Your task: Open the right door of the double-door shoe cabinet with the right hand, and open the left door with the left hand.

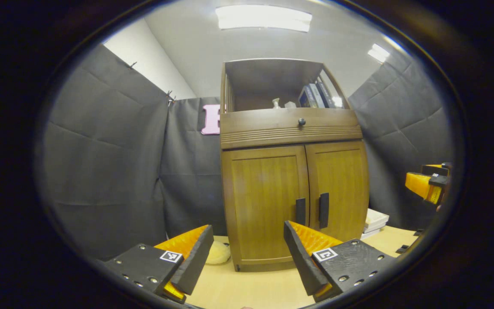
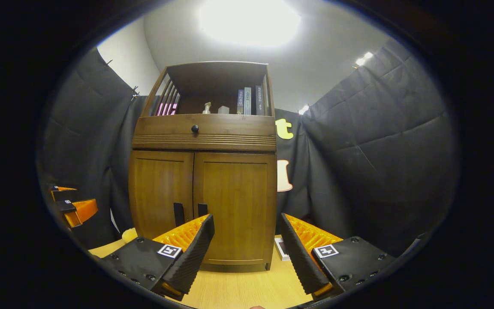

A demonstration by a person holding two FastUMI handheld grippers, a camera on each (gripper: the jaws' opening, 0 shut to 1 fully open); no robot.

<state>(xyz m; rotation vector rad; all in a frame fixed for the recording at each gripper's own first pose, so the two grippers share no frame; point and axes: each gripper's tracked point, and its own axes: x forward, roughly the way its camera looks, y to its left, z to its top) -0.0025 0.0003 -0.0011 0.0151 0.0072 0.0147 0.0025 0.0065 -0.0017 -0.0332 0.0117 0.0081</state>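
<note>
Brown wooden double-door shoe cabinet (image 2: 204, 201) ahead, doors closed; both grippers (image 1: 247, 253) (image 2: 247, 249) spread, empty. Risk: adjacent dark handles (image 2: 179, 213) invite hooking the wrong door.

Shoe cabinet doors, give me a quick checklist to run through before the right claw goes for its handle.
1. Both doors shut: right door and left door sit flush. Ok.
2. Right door handle in sight and unblocked. Ok.
3. Right claw open wide enough for the handle. Ok.
4. Right claw lined up with the handle: it points at the door panel, handle off toward one finger. Not ok.
5. Left claw open, clear of the cabinet. Ok.
6. Left door handle unblocked for the second pull. Ok.
</note>
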